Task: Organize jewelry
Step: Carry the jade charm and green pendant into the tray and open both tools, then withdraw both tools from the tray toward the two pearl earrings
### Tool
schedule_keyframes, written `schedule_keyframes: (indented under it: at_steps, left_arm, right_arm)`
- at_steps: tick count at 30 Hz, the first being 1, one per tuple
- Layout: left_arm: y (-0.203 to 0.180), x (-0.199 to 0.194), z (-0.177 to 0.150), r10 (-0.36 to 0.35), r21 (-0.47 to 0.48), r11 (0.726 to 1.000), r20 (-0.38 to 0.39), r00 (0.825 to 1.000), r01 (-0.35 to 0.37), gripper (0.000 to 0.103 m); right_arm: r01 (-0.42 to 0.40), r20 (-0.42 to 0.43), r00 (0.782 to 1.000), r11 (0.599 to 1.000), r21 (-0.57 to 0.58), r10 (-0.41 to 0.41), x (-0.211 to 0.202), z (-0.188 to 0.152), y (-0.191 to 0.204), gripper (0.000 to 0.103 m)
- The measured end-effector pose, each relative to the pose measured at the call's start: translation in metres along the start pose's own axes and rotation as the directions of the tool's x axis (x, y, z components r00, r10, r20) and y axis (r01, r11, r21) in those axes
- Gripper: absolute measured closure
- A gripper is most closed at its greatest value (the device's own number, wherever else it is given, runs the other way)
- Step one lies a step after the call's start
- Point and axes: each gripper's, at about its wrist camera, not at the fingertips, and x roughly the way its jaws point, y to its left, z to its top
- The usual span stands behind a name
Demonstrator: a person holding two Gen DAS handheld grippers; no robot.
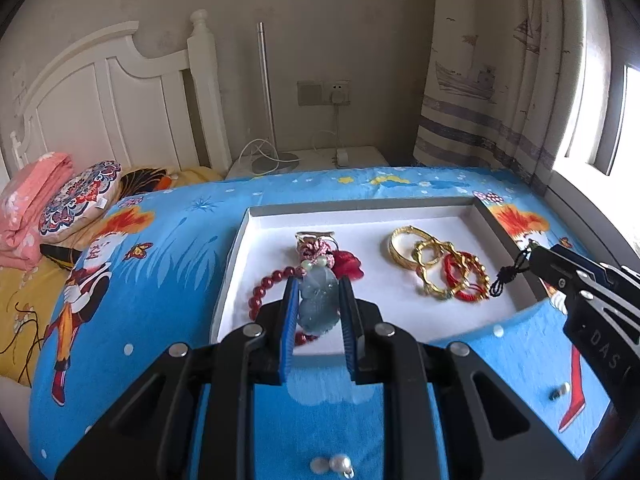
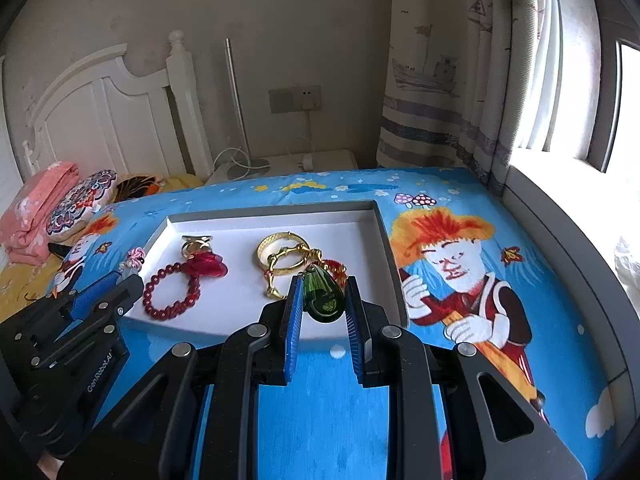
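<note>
Grey-blue pendant (image 1: pixel 318 300) pinched in left gripper (image 1: pixel 319 304) above white tray (image 1: pixel 400 210); green teardrop pendant (image 2: pixel 323 298) clamped in right gripper (image 2: pixel 323 300), near gold bangles (image 2: pixel 286 254).

A grey-blue pendant (image 1: pixel 318 300) is showing between blue-padded left tongs (image 1: pixel 318 320); a dark green pendant (image 2: pixel 324 296) is glinting in the right tongs (image 2: pixel 322 312). The white-lined tray (image 1: pixel 360 216) is holding gold bangles (image 1: pixel 416 246) and a red bead bracelet (image 2: pixel 172 292). The bedsheet (image 1: pixel 168 240) is showing bright blue, perhaps with cartoon figures.
</note>
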Motion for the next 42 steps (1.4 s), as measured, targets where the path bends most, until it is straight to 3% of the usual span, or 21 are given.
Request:
schedule_keyframes:
  at_steps: [7, 16, 23, 25, 27, 30, 32, 34, 39, 42]
  left_arm:
    - [0.009, 0.022, 0.015, -0.005, -0.026, 1.0, -0.009, 1.0, 0.005, 0.083]
    - [-0.009, 0.053, 0.023, -0.059, -0.001, 0.998, -0.045, 0.997, 0.059, 0.083]
    - [-0.017, 0.077, 0.016, -0.089, 0.005, 0.996, -0.106, 0.99, 0.09, 0.083]
    - [-0.017, 0.08, 0.014, -0.096, 0.001, 0.995, -0.109, 0.989, 0.097, 0.08]
    - [-0.017, 0.079, 0.014, -0.099, 0.001, 0.995, -0.105, 0.99, 0.1, 0.066]
    - [-0.016, 0.079, 0.014, -0.09, 0.001, 0.996, -0.103, 0.991, 0.091, 0.061]
    - [-0.014, 0.077, 0.014, -0.08, -0.004, 0.997, -0.101, 0.992, 0.08, 0.06]
    - [-0.01, 0.073, 0.015, -0.07, -0.009, 0.998, -0.098, 0.993, 0.07, 0.057]
    - [-0.008, 0.052, 0.012, -0.108, 0.017, 0.994, -0.092, 0.99, 0.11, 0.045]
    - [-0.006, 0.037, 0.002, -0.125, 0.034, 0.991, -0.099, 0.987, 0.129, 0.044]
  right_arm:
    - [0.009, -0.001, 1.0, 1.0, 0.007, -0.009, 0.02, 0.015, -0.002, 0.081]
    - [0.001, -0.026, 1.0, 1.0, 0.002, -0.001, 0.051, 0.026, 0.009, 0.081]
    - [0.011, -0.095, 0.995, 1.0, -0.012, -0.012, 0.082, 0.019, 0.012, 0.08]
    - [0.024, -0.11, 0.994, 1.0, -0.004, -0.024, 0.087, 0.016, 0.009, 0.08]
    - [0.032, -0.118, 0.993, 0.999, -0.003, -0.033, 0.091, 0.016, 0.008, 0.08]
    - [0.035, -0.132, 0.991, 0.999, 0.0, -0.035, 0.095, 0.015, 0.007, 0.08]
    - [0.038, -0.147, 0.989, 0.999, 0.007, -0.037, 0.097, 0.014, 0.006, 0.07]
    - [0.046, -0.147, 0.988, 0.999, 0.017, -0.043, 0.096, 0.014, 0.004, 0.043]
    - [0.05, -0.118, 0.992, 0.999, 0.012, -0.049, 0.079, 0.018, -0.003, 0.033]
    - [0.026, -0.112, 0.993, 1.0, 0.003, -0.026, 0.066, 0.015, -0.01, 0.031]
